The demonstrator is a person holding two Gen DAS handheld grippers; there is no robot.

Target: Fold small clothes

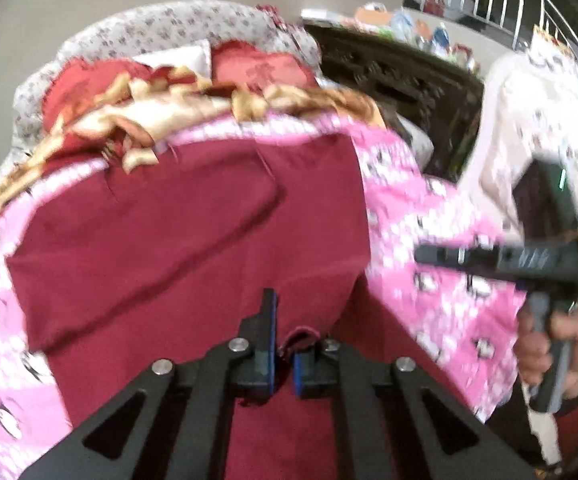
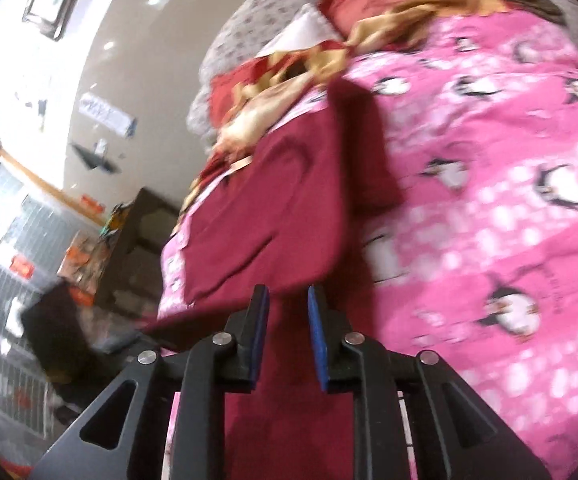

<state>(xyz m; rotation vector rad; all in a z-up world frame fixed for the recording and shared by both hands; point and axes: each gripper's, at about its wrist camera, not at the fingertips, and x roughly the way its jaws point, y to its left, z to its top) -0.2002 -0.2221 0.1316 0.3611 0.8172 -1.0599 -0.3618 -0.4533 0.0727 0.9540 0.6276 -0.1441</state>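
A maroon garment (image 1: 169,220) lies spread on a pink penguin-print blanket (image 1: 429,220), its near edge lifted. My left gripper (image 1: 287,340) is shut on a small fold of that edge, with the blue pads pinching the cloth. In the right wrist view the same maroon garment (image 2: 269,200) lies on the pink blanket (image 2: 489,160). My right gripper (image 2: 287,296) stands open above it, its blue pads apart and pressing on nothing. The right gripper (image 1: 425,254) also shows blurred at the right of the left wrist view, held by a hand (image 1: 561,340).
Red and gold bedding (image 1: 129,120) is bunched beyond the garment, against a grey floral cushion (image 1: 149,28). Dark carved furniture (image 1: 389,72) and a white printed cloth (image 1: 549,100) stand to the right. A dark cabinet (image 2: 141,220) sits beside the bed's left edge.
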